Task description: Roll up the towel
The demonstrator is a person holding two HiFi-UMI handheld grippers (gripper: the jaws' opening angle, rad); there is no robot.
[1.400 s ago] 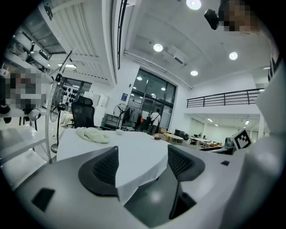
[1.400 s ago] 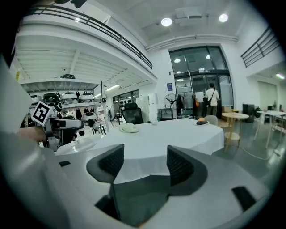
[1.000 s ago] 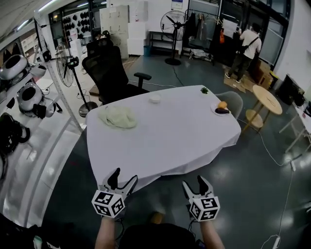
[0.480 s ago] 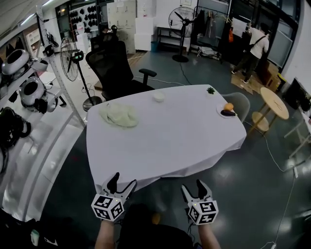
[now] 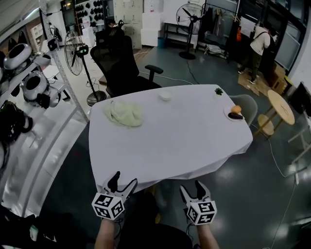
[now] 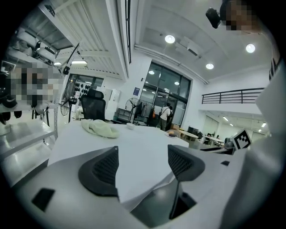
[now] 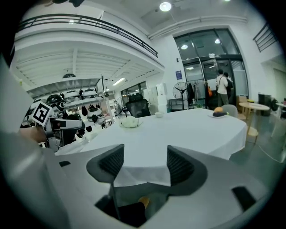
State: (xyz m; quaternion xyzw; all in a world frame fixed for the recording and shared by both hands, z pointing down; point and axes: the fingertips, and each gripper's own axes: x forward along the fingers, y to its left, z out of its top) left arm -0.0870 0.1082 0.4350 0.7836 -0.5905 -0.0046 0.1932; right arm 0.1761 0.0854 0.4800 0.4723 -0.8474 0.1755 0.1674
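Two grippers sit low at 6 o'clock, just short of the table's near edge. The left gripper [image 5: 124, 179] and the right gripper [image 5: 191, 186] both have their jaws spread with nothing between them; all you see past the pads is the hanging hem of the cloth.

The table [image 5: 175, 146] is covered in a plain white cloth that drapes over every side, and it stands on a dark, shiny grey floor [image 5: 252, 194].

The towel [image 5: 125, 113] is a pale green crumpled heap, not rolled at all. It's up around 10 o'clock on the tabletop near the far left corner, well apart from both grippers.

A small white bowl [image 5: 165, 95] sits at 12 o'clock by the far edge, and I can't tell what's inside. At 2 o'clock a white plate [image 5: 229, 115] holds an orange fruit [image 5: 236, 109] touching a dark thing I can't identify. A tiny green plant [image 5: 218, 91] sits at 1 o'clock.

Beyond the table, a black office chair [image 5: 121, 63] is at 11 o'clock, a round wooden table [image 5: 282, 103] is at 3, and a standing fan [image 5: 190, 14] and a person [image 5: 260, 48] are at the far wall.
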